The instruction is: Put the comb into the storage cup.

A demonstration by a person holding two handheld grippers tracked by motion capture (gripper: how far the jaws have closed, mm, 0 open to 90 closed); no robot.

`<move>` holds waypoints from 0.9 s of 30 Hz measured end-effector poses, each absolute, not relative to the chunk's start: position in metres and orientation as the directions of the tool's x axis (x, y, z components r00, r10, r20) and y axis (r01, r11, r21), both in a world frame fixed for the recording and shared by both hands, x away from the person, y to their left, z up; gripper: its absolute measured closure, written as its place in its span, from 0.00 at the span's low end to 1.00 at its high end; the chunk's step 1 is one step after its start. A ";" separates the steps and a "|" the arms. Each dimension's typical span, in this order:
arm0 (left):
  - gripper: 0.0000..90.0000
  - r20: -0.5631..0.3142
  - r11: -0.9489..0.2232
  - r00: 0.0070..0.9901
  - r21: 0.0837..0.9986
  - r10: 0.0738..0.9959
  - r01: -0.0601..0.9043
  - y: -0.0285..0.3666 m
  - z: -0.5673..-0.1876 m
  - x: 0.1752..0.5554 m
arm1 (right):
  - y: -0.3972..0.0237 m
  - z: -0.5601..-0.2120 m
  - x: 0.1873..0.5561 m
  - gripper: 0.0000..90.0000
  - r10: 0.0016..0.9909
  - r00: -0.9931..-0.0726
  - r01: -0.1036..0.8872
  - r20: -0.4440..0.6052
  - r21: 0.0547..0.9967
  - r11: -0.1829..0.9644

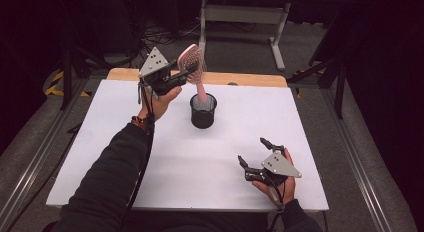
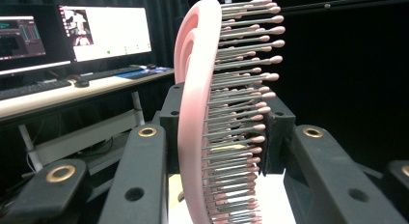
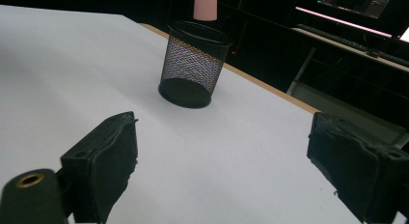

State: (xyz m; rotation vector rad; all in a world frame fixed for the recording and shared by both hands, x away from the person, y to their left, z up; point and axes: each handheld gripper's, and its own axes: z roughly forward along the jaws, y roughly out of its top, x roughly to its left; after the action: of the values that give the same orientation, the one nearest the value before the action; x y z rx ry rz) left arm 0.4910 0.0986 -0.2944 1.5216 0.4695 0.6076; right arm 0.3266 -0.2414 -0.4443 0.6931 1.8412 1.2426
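A pink hairbrush (image 1: 193,62) is held upright above a black mesh cup (image 1: 203,111) at the middle back of the white table. My left gripper (image 1: 186,72) is shut on the brush head, its jaws pressing the pink back and the bristle side (image 2: 226,113). The handle end (image 3: 205,4) hangs just over the cup's rim (image 3: 195,64). My right gripper (image 1: 255,152) rests open near the table's front right, nothing between its jaws (image 3: 217,180).
The white board (image 1: 120,157) covers a wooden table whose far edge (image 1: 250,79) shows behind the cup. A desk with monitors and a keyboard (image 2: 72,50) stands beyond. A table frame (image 1: 240,22) stands on the floor at the back.
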 end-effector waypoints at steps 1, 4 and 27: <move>0.71 0.090 -0.051 0.767 0.996 0.636 -0.074 0.098 -0.295 0.492 | -0.241 -0.444 0.327 0.13 0.786 -0.536 0.009 -0.308 0.929 0.370; 0.71 0.083 -0.052 0.768 0.997 0.635 -0.065 0.096 -0.295 0.495 | -0.241 -0.445 0.327 0.13 0.786 -0.533 0.011 -0.313 0.926 0.376; 0.71 0.000 -0.082 0.774 0.994 0.633 0.067 0.074 -0.335 0.518 | -0.241 -0.445 0.328 0.14 0.781 -0.545 0.015 -0.305 0.928 0.373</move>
State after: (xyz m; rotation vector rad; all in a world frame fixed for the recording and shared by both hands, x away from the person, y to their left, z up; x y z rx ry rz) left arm 0.5181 0.0739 -0.3350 1.6040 0.5719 0.5147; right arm 0.3275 -0.2414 -0.4451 0.6921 1.8545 1.2428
